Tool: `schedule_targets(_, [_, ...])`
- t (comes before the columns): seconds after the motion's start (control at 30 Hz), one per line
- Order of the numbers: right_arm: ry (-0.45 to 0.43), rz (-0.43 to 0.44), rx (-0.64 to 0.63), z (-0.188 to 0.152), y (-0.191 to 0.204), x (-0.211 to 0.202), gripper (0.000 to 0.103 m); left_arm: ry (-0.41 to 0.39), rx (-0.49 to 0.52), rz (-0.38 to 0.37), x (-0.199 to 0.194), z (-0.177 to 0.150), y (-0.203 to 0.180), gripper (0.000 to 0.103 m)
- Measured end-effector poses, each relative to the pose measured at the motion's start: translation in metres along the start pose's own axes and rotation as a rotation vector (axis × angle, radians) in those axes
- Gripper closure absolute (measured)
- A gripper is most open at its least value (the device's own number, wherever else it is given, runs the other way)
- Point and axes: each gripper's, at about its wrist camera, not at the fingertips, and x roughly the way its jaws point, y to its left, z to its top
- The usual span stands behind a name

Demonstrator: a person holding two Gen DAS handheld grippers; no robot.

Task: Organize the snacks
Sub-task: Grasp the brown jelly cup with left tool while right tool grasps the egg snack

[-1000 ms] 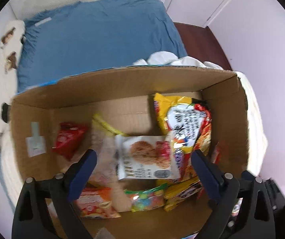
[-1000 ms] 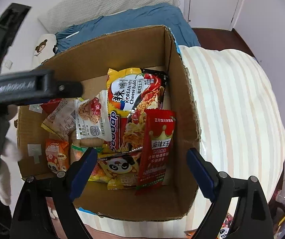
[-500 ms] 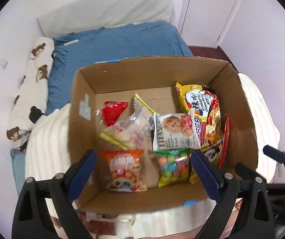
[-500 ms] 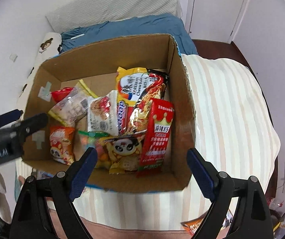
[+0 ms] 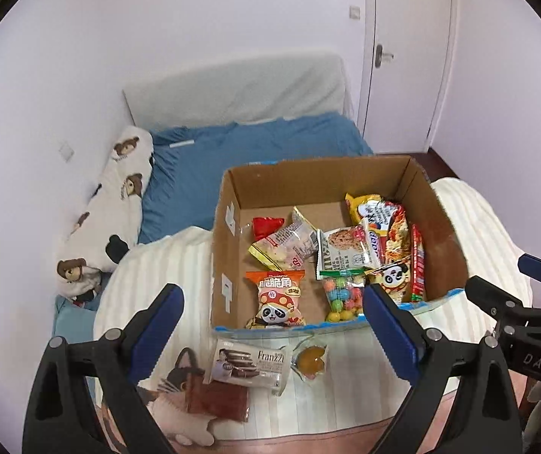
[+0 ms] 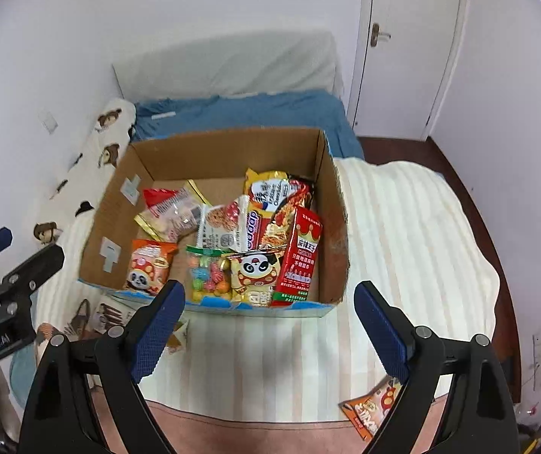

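Observation:
An open cardboard box (image 5: 225,265) (image 6: 332,204) sits on the bed and holds several snack packs, among them a panda chip bag (image 5: 278,299), a candy bag (image 5: 342,295) and a red spicy strip pack (image 6: 300,253). Outside the box, near its front edge, lie a Franzzi biscuit pack (image 5: 249,365), a small orange jelly (image 5: 310,359) and a dark red pack (image 5: 219,401). An orange snack pack (image 6: 370,410) lies near the bed's front right. My left gripper (image 5: 272,336) and my right gripper (image 6: 270,329) are both open, empty, and held above the bed in front of the box.
The striped cream blanket (image 6: 403,246) covers the bed. A blue sheet (image 5: 262,143) and a bear-print pillow (image 5: 115,204) lie behind the box. A white door (image 5: 406,56) stands at the back right. Dark floor (image 6: 471,196) runs along the bed's right side.
Both grippers have pulled up and back from inside the box. The whole box, the loose packs in front and the room now show.

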Motion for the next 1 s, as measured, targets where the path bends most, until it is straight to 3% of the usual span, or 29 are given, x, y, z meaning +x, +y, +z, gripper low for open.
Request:
schedule_targets(0.23, [-0.049, 0.041, 0.021, -0.017, 0.005, -0.037, 0.01, -0.058, -0.036, 0.009, -0.034, -0.015, 0.001, 0.006])
schedule_targets(0.37, [-0.031, 0.085, 0.042, -0.026, 0.007, -0.043, 0.008, -0.049, -0.11, -0.05, -0.04, -0.026, 0.014, 0.006])
schedule_targets(0.47, [0.014, 0.138, 0.06, -0.037, 0.011, -0.033, 0.003, -0.043, -0.166, -0.086, -0.038, -0.044, 0.032, 0.0])
schedule_targets(0.63, [0.163, 0.248, 0.103, -0.065, 0.027, 0.017, 0.003, 0.034, -0.224, 0.012, -0.017, -0.081, 0.069, 0.0])
schedule_targets(0.73, [0.249, 0.296, 0.123, -0.082, 0.044, 0.055, 0.003, 0.125, -0.257, 0.103, 0.009, -0.112, 0.095, 0.0])
schedule_targets(0.8, [0.292, 0.327, 0.129, -0.091, 0.058, 0.08, 0.003, 0.176, -0.292, 0.126, 0.024, -0.13, 0.108, 0.0])
schedule_targets(1.0, [0.342, 0.27, 0.08, -0.101, 0.096, 0.152, 0.003, 0.301, -0.322, 0.185, 0.065, -0.168, 0.126, 0.0])
